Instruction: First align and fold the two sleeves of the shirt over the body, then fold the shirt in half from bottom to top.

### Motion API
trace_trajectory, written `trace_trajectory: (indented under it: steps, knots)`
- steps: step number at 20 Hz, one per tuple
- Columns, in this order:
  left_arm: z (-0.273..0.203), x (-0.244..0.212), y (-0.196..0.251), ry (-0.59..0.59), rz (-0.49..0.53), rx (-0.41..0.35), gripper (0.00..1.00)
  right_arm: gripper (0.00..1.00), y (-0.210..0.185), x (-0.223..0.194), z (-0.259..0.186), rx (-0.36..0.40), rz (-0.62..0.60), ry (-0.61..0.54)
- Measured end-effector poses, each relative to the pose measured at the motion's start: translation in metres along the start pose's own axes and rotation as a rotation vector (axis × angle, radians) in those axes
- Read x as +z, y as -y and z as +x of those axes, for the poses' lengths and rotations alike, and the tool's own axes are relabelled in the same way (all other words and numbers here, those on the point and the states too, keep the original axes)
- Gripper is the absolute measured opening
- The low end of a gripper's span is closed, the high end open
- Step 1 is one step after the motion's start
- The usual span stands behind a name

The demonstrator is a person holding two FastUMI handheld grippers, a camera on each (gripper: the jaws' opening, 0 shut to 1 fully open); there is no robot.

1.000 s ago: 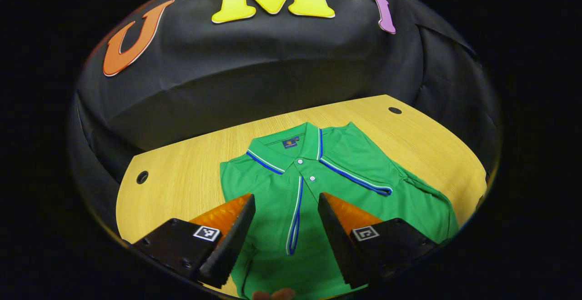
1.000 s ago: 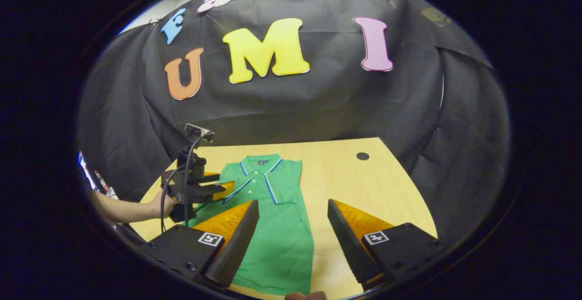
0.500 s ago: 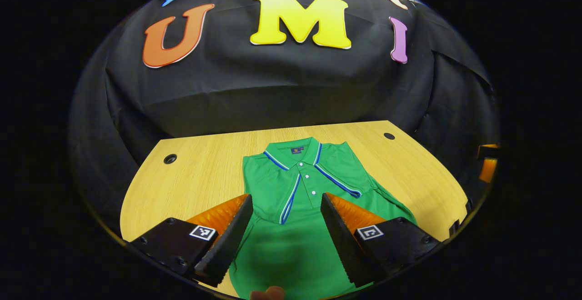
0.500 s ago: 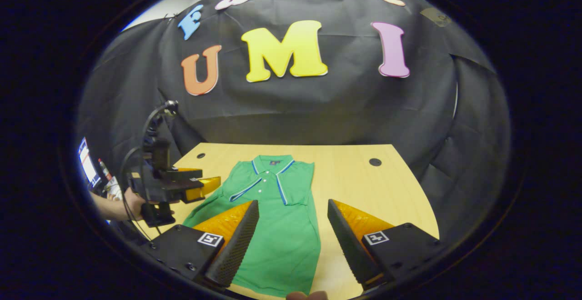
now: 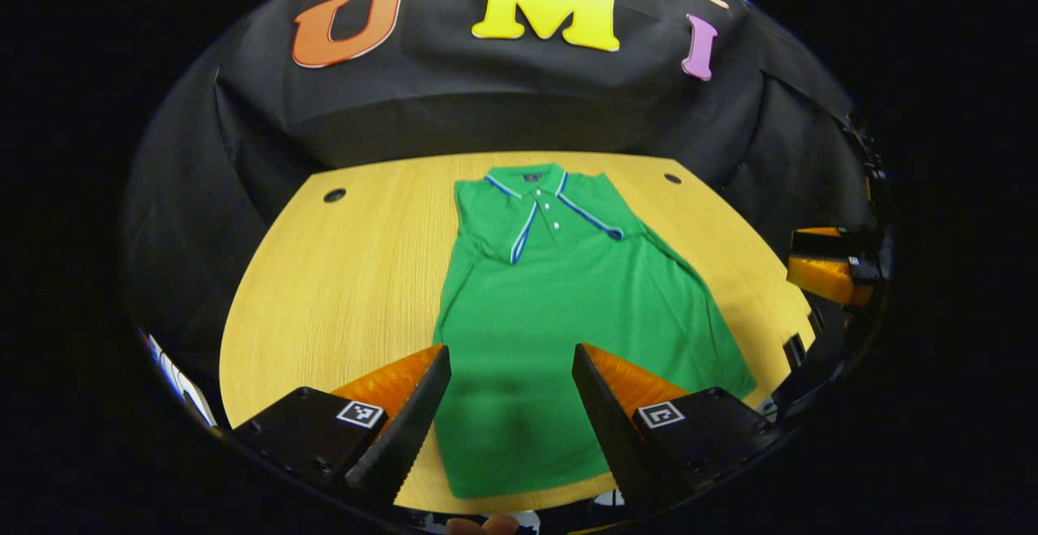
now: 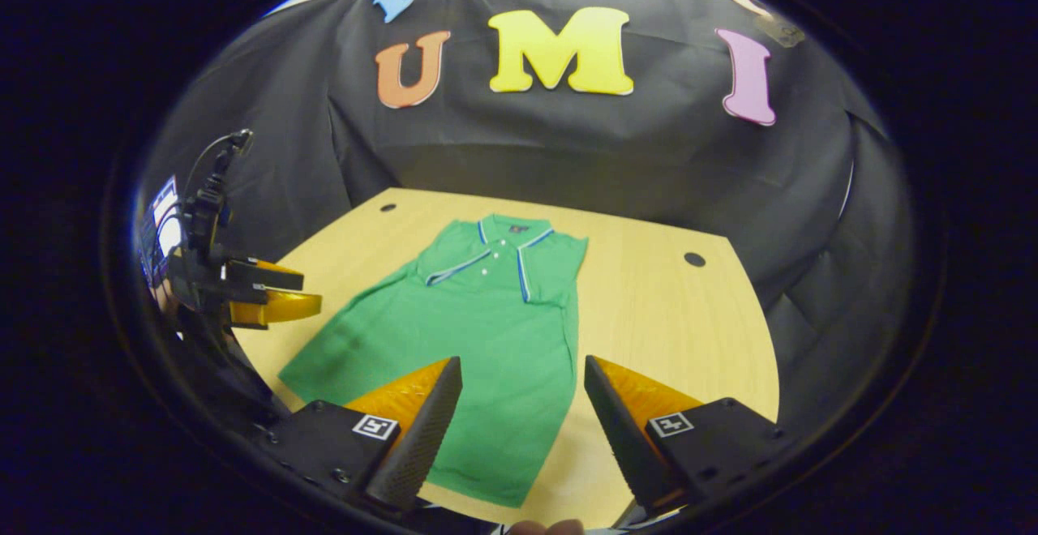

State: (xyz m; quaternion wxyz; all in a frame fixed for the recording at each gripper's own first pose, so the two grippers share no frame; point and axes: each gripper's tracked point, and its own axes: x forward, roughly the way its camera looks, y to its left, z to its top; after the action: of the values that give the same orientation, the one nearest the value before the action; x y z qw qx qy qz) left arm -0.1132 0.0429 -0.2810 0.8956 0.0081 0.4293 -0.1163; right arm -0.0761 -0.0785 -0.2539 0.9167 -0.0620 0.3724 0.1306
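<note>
A green polo shirt (image 5: 568, 300) with blue-and-white trim lies flat on the wooden table (image 5: 340, 276), collar at the far end, both sleeves folded in over the body. My left gripper (image 5: 511, 389) hovers open above the shirt's near hem, holding nothing. In the right gripper view the same shirt (image 6: 478, 324) stretches away from my right gripper (image 6: 523, 401), which is also open and empty above the hem's right side. The left gripper (image 6: 276, 296) appears there at the far left, off the shirt; the right gripper (image 5: 827, 263) appears at the right edge of the left gripper view.
The table has a round cable hole near each far corner (image 5: 334, 194) (image 5: 672, 178). Black cloth walls close in behind and beside the table. A screen and a hand sit at the far left (image 6: 162, 231) in the right gripper view.
Both grippers have pulled back toward the near edge and risen, so the whole shirt down to its hem now shows. The left gripper moved away from the shirt's left side. Both stayed open.
</note>
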Motion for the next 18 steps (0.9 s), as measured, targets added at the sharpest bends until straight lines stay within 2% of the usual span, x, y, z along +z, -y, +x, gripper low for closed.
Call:
trace_trajectory:
  steps: [1,2,4,5,6,8,9,11,12,13,14,18]
  knots:
    - [-0.007,-0.018,-0.005,-0.034,0.011,0.007,0.98,0.96,-0.001,-0.015,-0.002,0.000,0.004,-0.033]
    - [-0.014,-0.037,-0.010,-0.069,0.018,0.012,1.00,0.93,-0.003,-0.032,-0.003,0.000,0.006,-0.071]
    - [-0.024,-0.075,-0.018,-0.137,0.026,0.021,0.98,0.93,-0.009,-0.067,-0.005,0.002,0.004,-0.145]
    - [-0.023,-0.091,-0.023,-0.165,0.025,0.031,0.98,0.96,-0.011,-0.084,-0.006,0.000,0.014,-0.189]
    - [-0.025,-0.106,-0.025,-0.198,0.016,0.037,0.98,0.93,-0.015,-0.102,-0.008,0.003,0.036,-0.231]
    - [-0.031,-0.131,-0.021,-0.241,0.002,0.026,0.98,0.94,-0.020,-0.127,-0.009,-0.002,0.051,-0.293]
    - [-0.030,-0.139,-0.020,-0.253,0.004,0.023,1.00,0.96,-0.021,-0.138,-0.008,-0.006,0.047,-0.320]
    - [-0.026,-0.145,-0.018,-0.258,0.004,0.013,0.98,0.93,-0.021,-0.163,-0.006,-0.013,0.036,-0.371]
    - [-0.024,-0.145,-0.019,-0.256,0.003,0.015,0.98,0.96,-0.022,-0.172,-0.003,-0.017,0.035,-0.394]
    - [-0.023,-0.147,-0.019,-0.254,0.001,0.019,0.98,0.93,-0.022,-0.177,-0.001,-0.019,0.035,-0.405]
    - [-0.021,-0.147,-0.019,-0.254,0.000,0.020,0.98,0.96,-0.022,-0.181,0.000,-0.022,0.031,-0.411]
    - [-0.017,-0.158,-0.018,-0.274,0.010,0.022,0.98,0.96,-0.021,-0.188,0.010,-0.038,0.029,-0.431]
